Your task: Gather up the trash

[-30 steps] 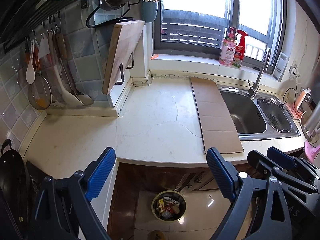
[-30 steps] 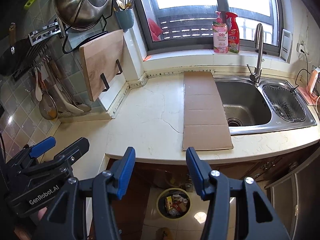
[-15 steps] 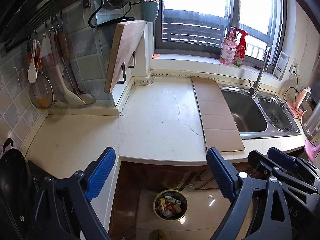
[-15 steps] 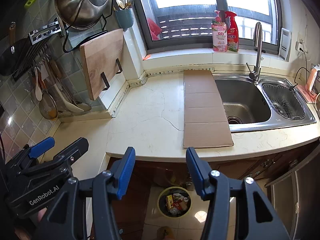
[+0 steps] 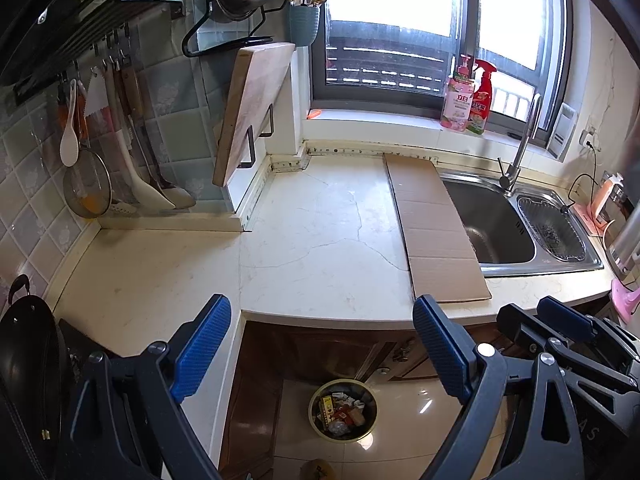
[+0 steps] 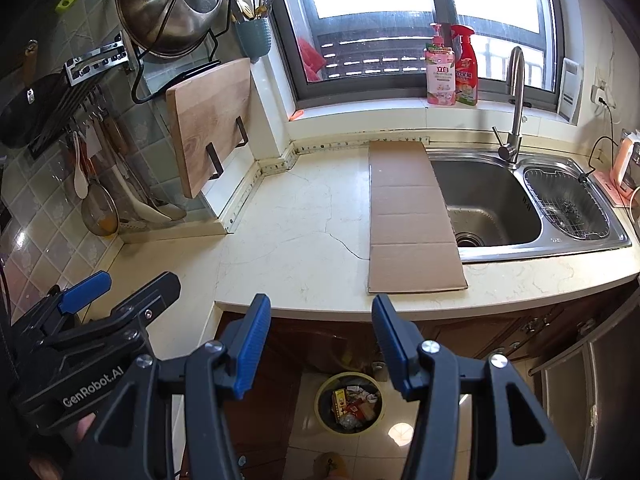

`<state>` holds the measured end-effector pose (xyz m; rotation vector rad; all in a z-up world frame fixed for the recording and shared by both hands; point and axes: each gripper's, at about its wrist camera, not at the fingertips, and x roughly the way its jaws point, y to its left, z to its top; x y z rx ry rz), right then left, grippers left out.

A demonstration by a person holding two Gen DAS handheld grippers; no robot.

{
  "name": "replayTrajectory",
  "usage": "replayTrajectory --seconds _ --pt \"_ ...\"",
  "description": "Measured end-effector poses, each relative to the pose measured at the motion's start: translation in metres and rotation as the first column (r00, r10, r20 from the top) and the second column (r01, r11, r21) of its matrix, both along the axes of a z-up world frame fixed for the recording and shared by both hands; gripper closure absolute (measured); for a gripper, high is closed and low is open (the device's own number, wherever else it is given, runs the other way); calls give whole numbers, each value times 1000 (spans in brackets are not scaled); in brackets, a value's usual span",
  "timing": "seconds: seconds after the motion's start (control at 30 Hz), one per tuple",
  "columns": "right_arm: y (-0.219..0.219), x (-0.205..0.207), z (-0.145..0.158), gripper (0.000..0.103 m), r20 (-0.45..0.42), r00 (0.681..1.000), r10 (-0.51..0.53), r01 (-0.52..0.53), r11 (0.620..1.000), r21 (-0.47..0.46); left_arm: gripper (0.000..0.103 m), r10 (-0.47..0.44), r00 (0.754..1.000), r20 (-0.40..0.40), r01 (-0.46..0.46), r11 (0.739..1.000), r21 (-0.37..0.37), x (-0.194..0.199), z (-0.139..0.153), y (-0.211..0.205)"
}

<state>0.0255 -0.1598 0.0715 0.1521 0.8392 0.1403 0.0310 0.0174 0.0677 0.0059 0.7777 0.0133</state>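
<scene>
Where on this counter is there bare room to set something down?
The widest bare patch of countertop lies between the hanging cutting board and the cardboard sheet. A second bare stretch runs in front of the hanging utensils. The cardboard overlaps the sink edge, and beyond it a kettle and cords crowd the right end.

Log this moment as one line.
left claw: open, empty | right claw: open, empty | cardboard: on counter | trash bin: on floor

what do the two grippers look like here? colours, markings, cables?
Both match: the left gripper and right gripper have black angular frames with silver screw heads at the pivots and ribbed blue pads lining two fingers. The left body carries white "GenRobot.AI" lettering in the right view. No cables or sleeves visible.
</scene>
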Motion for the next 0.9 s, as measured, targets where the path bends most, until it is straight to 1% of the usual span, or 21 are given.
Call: replayTrajectory --seconds 0.67,0.9 --pt "-3 -4 -3 50 -21 1000 -6 6 1000 3 12 -10 1000 -4 10 1000 27 -3 -6 -2" --pt "-6 -4 -5 50 -23 1000 -5 5 1000 0 13 -13 1000 -10 13 1000 23 -3 -7 -4"
